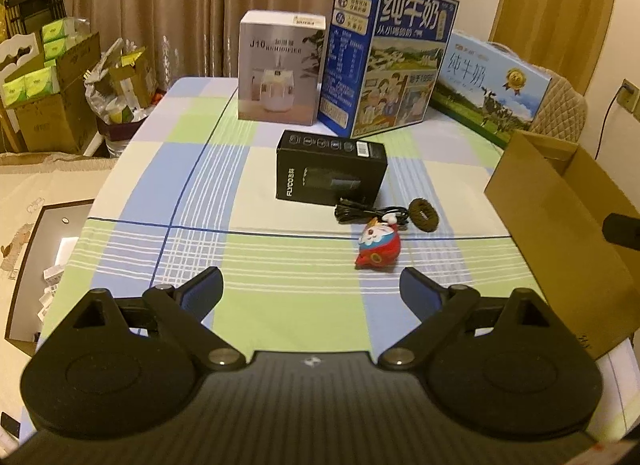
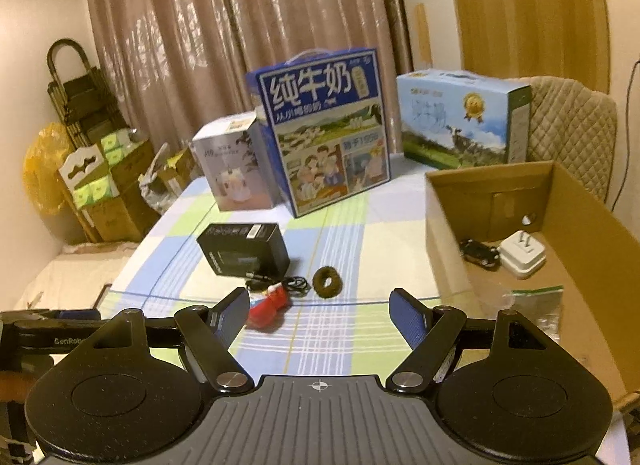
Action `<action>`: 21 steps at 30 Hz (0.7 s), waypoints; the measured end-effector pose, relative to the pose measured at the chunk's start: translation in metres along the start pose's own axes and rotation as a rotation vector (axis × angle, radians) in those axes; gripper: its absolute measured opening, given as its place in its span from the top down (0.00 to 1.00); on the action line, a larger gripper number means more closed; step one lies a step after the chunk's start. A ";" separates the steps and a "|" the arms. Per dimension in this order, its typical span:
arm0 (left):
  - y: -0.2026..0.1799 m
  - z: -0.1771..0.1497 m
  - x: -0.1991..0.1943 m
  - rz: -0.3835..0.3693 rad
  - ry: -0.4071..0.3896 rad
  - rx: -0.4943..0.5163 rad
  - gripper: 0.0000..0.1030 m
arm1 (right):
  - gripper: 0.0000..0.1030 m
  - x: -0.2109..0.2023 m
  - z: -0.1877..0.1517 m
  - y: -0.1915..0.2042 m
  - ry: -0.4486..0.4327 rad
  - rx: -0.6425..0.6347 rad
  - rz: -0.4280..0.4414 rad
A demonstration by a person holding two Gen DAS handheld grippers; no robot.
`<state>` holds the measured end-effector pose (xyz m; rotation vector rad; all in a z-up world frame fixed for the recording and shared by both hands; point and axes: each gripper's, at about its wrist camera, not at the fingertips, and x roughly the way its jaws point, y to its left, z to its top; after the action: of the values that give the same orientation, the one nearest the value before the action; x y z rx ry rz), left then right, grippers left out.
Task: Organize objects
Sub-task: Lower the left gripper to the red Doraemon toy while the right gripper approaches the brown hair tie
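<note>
A red toy figure lies on the checked tablecloth. Just behind it lie a coiled black cable and a brown fuzzy ring. A black product box lies farther back. My left gripper hovers open just short of the toy, nothing between its fingers. My right gripper is open and empty too, with the toy by its left finger. An open cardboard box at the right holds a white charger, a small black item and a zip bag.
At the table's far side stand a humidifier box, a tall blue milk carton and a light blue milk carton. A quilted chair back rises behind. Cardboard boxes and bags crowd the floor at left.
</note>
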<state>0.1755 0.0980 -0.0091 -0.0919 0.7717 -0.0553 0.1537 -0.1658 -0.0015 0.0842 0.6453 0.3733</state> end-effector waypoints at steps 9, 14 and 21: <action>0.001 0.001 0.043 -0.029 0.042 0.019 0.10 | 0.28 0.056 -0.008 -0.011 0.061 0.010 -0.014; -0.005 0.006 0.062 -0.053 0.054 0.021 0.10 | 0.28 0.089 -0.007 -0.019 0.085 0.013 -0.008; -0.018 0.021 0.095 -0.096 0.066 0.069 0.14 | 0.28 0.133 -0.006 -0.029 0.112 0.002 -0.005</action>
<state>0.2581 0.0733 -0.0581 -0.0621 0.8299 -0.1765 0.2571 -0.1440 -0.0879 0.0641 0.7564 0.3741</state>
